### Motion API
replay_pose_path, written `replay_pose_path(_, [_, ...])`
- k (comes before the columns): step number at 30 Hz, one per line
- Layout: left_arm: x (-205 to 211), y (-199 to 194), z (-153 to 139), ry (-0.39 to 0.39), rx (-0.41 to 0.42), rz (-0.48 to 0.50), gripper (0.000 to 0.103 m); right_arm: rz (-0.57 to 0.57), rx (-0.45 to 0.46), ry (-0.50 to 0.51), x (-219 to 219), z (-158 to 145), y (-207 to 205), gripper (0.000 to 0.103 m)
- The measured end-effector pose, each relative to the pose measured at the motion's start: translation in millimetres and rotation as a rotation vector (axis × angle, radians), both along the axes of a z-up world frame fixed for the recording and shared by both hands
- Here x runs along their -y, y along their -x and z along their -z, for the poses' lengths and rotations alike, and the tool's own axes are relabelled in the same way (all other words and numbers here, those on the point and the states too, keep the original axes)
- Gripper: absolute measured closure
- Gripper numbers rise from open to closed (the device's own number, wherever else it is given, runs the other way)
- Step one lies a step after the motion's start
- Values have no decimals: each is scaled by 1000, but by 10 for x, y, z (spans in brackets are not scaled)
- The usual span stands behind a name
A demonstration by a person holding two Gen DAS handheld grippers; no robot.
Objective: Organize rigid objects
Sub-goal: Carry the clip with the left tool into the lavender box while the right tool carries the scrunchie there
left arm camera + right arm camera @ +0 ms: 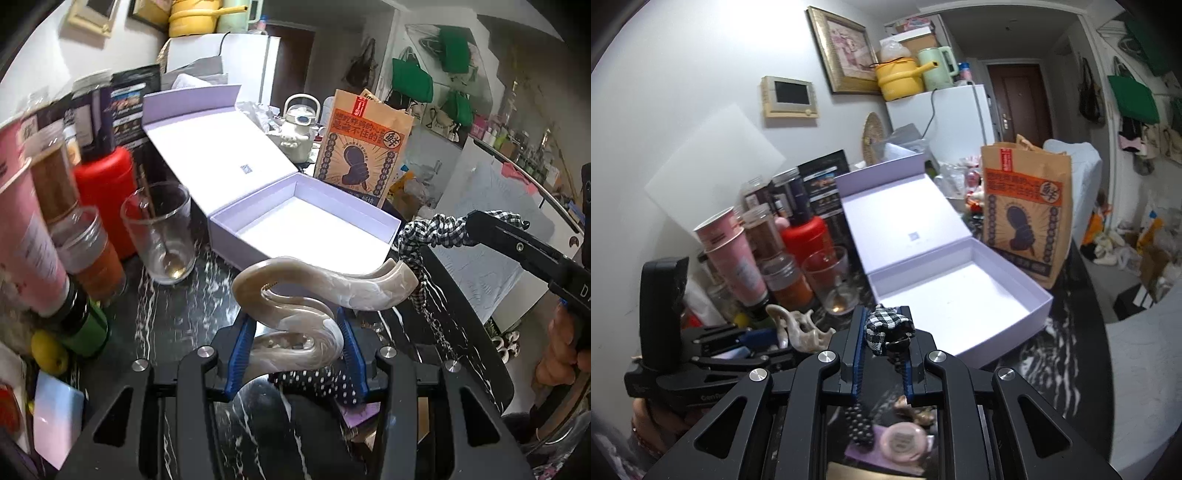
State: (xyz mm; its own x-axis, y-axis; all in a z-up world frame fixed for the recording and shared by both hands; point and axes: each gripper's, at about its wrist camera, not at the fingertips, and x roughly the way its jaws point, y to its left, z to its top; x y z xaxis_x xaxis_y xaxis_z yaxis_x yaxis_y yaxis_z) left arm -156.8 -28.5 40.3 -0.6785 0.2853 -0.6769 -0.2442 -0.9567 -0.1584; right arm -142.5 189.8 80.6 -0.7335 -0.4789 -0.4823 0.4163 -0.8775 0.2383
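The hair clip, hard, smooth and a bit slippery, is sitting squeezed in your left gripper just before the open box, while your right gripper is pinching the soft checked hair tie.

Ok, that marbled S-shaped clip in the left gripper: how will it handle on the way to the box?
The S-shaped clip looks rigid, holding its curve unsupported. Its glossy surface may slip between the left gripper's pads, clamped on one loop only. It could swing or twist, being top-heavy above the grip.
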Motion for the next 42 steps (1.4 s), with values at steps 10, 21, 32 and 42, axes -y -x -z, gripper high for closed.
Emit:
replay_pose_path(10, [-168,285,-126,16,-29,24,58,40,-9,-36,-170,-79,200,87])
replay_pose_path(21, [-319,571,-209,47,-49,32,58,55,-48,-63,-296,-207,414,87])
replay_pose_path(32, [-418,946,-128,68,-29,44,58,74,-42,-77,-372,-183,731,87])
replay_pose_path(42, [-499,1302,-56,95,-15,37,58,95,-4,-88,-428,-67,1076,87])
